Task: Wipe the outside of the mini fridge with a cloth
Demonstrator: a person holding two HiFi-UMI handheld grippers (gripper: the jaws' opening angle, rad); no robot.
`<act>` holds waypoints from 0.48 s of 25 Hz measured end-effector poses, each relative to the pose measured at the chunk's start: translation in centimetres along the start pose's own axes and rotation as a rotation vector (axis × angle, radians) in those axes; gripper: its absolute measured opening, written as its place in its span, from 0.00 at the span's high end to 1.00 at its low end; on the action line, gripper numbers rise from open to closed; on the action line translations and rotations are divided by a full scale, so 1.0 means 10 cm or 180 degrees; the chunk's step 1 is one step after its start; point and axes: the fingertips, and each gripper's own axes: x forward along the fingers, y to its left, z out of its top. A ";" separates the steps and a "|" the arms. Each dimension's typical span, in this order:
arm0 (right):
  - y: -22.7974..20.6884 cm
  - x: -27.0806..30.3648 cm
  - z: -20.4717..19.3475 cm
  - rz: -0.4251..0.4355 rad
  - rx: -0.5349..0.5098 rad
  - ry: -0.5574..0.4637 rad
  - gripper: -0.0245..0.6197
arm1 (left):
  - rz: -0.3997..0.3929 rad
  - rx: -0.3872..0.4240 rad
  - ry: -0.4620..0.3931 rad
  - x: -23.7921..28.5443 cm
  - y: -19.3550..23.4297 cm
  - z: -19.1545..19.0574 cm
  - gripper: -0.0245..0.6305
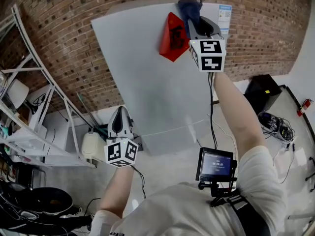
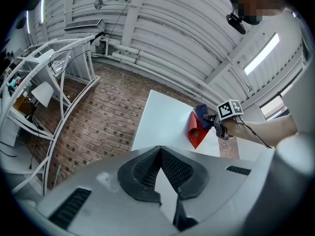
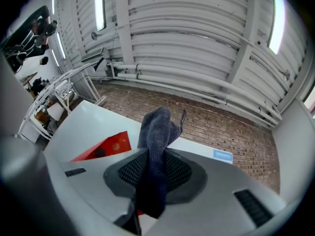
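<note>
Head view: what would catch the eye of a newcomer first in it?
The white fridge fills the middle, in front of a brick wall, with a red sticker near its top edge. Right beside the sticker, the right gripper is shut on a dark blue cloth. The left gripper hangs at the lower left, shut with nothing in it.

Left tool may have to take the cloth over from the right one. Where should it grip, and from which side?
Likely the bunched tuft of the cloth that sticks out past the right tool's tips: it stands free and thick, while the rest is clamped. Come from the person's left, over the red sticker, along the fridge face.
</note>
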 end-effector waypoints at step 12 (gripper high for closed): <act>-1.23 -0.07 -0.63 -0.0460 0.0082 0.0232 0.83 | -0.0045 0.0035 0.0064 0.32 -0.45 -0.20 0.96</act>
